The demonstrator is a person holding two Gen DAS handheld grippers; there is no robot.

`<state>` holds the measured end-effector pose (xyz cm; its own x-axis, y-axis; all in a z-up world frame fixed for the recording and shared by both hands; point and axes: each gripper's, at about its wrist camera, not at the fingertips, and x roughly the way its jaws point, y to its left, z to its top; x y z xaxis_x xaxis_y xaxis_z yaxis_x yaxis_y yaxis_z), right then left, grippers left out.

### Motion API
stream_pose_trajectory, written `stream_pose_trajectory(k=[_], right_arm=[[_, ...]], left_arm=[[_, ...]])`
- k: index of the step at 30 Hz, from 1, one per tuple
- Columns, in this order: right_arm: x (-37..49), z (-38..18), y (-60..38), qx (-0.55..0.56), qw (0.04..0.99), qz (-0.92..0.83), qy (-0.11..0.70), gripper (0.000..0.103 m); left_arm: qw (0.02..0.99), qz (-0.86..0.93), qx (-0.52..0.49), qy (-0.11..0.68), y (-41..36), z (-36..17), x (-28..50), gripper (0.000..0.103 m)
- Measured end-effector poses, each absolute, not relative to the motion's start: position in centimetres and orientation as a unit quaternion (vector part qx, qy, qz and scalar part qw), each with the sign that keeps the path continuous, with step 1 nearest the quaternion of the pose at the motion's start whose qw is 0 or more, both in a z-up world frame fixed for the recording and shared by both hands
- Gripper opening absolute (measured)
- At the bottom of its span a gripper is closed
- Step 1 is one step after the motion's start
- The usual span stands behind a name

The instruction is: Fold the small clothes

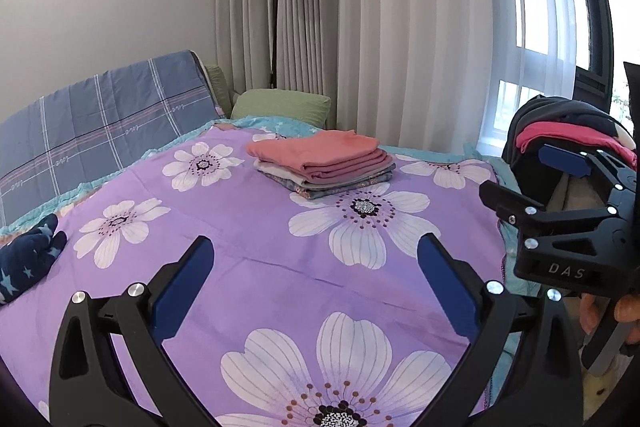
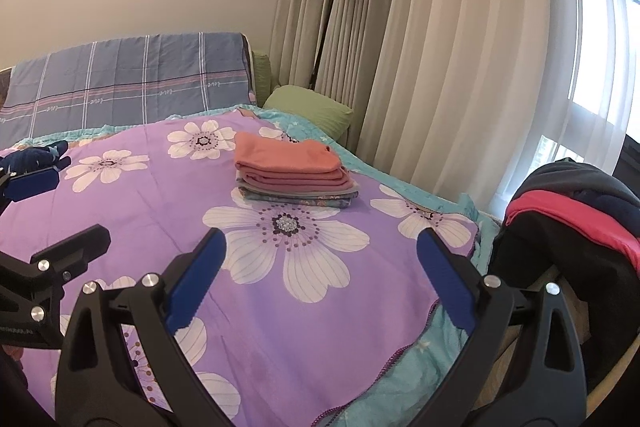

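Folded stack (image 1: 322,163) beyond left gripper (image 1: 316,279)

Raised letters "DAS" on the black body of the right gripper (image 1: 560,183), and the cursive word "love" repeated along the stripes of the blue plaid blanket (image 2: 132,83).

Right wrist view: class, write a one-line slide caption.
Open right gripper above the floral bedspread, facing a stack of folded clothes.

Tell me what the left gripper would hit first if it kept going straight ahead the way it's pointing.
Probably the purple floral bedspread: the open left gripper points over bare cover. Farther along lies the folded clothes stack, though depth is unclear.
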<state>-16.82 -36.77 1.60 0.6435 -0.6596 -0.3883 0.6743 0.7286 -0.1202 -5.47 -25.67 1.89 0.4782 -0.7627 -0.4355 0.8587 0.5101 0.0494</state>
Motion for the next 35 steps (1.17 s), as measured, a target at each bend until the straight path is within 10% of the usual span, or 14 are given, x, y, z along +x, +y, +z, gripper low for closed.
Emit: stream_pose_trajectory(k=[35], right_arm=[[-17.2,1.1,-37.1,0.036,0.908,-0.359,0.212,0.099]], left_arm=[[0.868,-0.445,0.152,0.162,-26.0,2.5,-6.8,0.102]])
